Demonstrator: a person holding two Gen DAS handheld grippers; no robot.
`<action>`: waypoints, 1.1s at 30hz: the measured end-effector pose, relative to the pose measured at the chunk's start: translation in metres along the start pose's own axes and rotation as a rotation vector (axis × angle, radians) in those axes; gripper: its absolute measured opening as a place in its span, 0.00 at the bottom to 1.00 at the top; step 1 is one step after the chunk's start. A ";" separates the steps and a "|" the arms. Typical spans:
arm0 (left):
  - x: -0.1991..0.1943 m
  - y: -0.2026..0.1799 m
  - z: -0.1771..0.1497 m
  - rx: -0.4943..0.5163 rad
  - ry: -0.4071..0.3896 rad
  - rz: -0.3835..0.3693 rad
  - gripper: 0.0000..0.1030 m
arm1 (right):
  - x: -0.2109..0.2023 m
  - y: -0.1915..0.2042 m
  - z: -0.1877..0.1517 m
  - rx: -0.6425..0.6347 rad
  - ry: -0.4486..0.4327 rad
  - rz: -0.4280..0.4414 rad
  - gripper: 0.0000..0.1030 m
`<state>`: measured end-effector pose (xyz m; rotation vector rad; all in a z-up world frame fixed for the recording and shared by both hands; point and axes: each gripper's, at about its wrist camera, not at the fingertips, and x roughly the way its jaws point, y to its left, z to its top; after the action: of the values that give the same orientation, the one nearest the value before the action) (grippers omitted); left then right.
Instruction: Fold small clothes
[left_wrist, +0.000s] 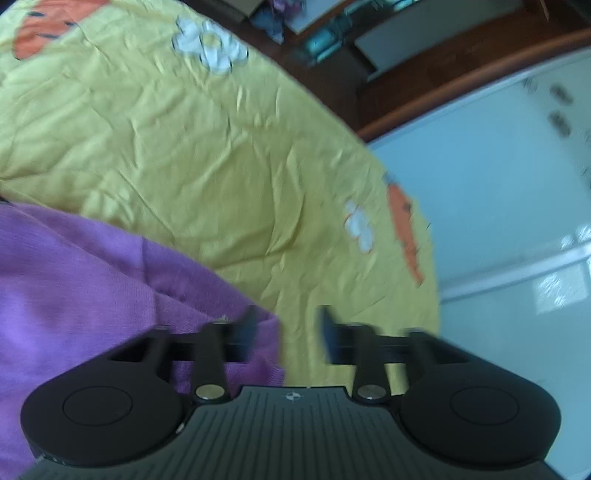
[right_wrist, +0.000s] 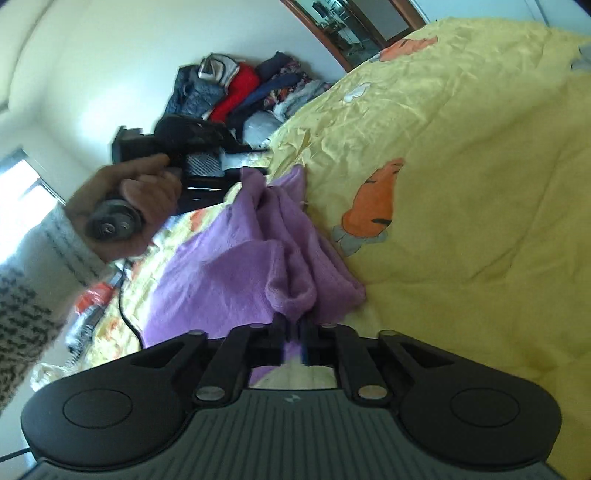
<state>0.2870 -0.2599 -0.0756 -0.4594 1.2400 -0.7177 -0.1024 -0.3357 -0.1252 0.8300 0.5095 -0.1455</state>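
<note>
1. Left gripper (left_wrist: 286, 334): fingers spread apart, nothing between them. It points across the yellow bedsheet (left_wrist: 221, 155); the purple garment (left_wrist: 92, 280) lies under and beside its left finger.
2. Right gripper (right_wrist: 293, 341): fingers pressed together, pinching a fold of the purple garment (right_wrist: 258, 266), which bunches up directly ahead of the tips.
3. Seen from the right wrist view, the person's left hand (right_wrist: 129, 206) grips the other tool's handle, ahead and to the left, above the garment's far end.
4. Clothes pile (right_wrist: 243, 92) lies far ahead against the wall.
</note>
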 end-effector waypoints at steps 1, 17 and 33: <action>-0.013 -0.002 0.000 0.018 -0.009 -0.001 0.58 | -0.007 0.002 0.003 -0.023 -0.014 -0.013 0.22; -0.166 0.061 -0.175 0.381 -0.069 0.089 0.98 | 0.103 0.037 0.101 -0.290 0.141 0.192 0.45; -0.116 0.062 -0.222 0.583 -0.021 0.303 1.00 | 0.112 0.039 0.129 -0.369 0.106 0.066 0.03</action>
<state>0.0712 -0.1204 -0.0992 0.1962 0.9916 -0.7684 0.0564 -0.3967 -0.0814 0.4946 0.5864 0.0535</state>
